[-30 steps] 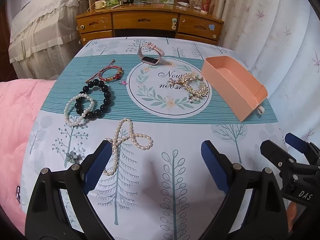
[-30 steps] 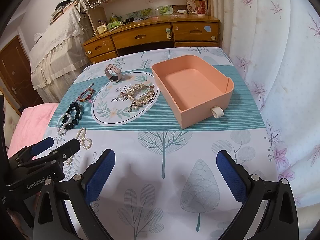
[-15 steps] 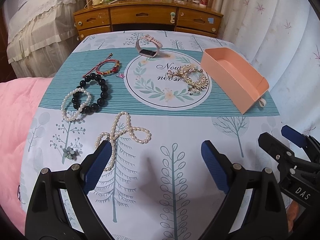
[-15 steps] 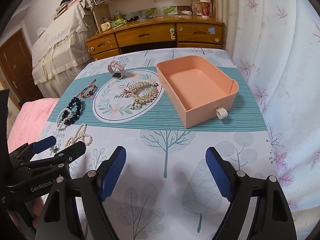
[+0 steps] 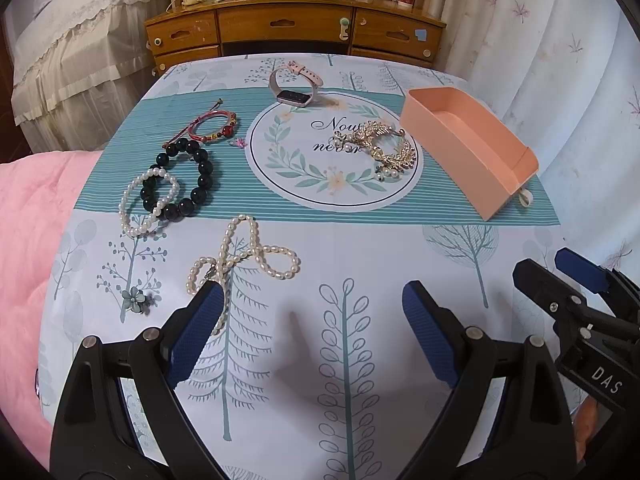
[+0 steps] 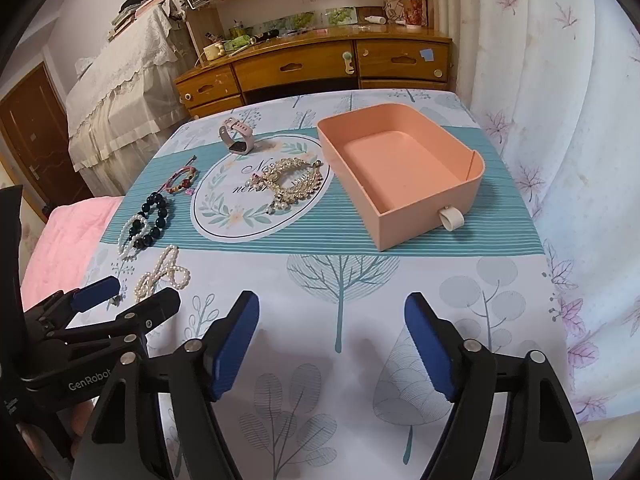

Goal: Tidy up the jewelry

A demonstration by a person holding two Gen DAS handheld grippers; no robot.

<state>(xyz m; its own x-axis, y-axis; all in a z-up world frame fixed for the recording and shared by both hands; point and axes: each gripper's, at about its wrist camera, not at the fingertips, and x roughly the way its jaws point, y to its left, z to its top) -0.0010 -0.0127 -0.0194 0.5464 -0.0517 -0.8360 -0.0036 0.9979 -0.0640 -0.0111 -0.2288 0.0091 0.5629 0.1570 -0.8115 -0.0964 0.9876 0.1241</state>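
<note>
- The sorting has not started, by my reading: every piece lies on the printed tablecloth (image 6: 472, 292) and the peach tray (image 6: 404, 172) near the table's right edge holds nothing.
- The left gripper (image 5: 312, 320) hovers over the near edge with its blue pads spread wide and nothing between them; one pad hangs just over the tail of the pearl necklace (image 5: 248, 256).
- The right gripper (image 6: 332, 340) hangs over the near edge, right of centre, its jaws apart and empty; they have just been closing from a wider spread, with only bare cloth beneath them.
- Toward the left edge lie the pearl bracelet (image 5: 148, 204) overlapping the black bead bracelet (image 5: 184, 180), and beyond them the red cord bracelet (image 5: 212, 126).
- The gold ornament (image 5: 380, 146) sits on the round print at the table's middle, just beside the tray; the pink-strapped watch (image 5: 296, 86) stands toward the far edge.
- The likely next move is a pick: the necklace is nearest the left gripper and calls for a low pinch that gathers its loose loops, then a carry across to the tray.
- Against the earlier frames, the jewellery and tray lie as they did; the left view now shows them lower in the picture, and the right jaws stand narrower.
</note>
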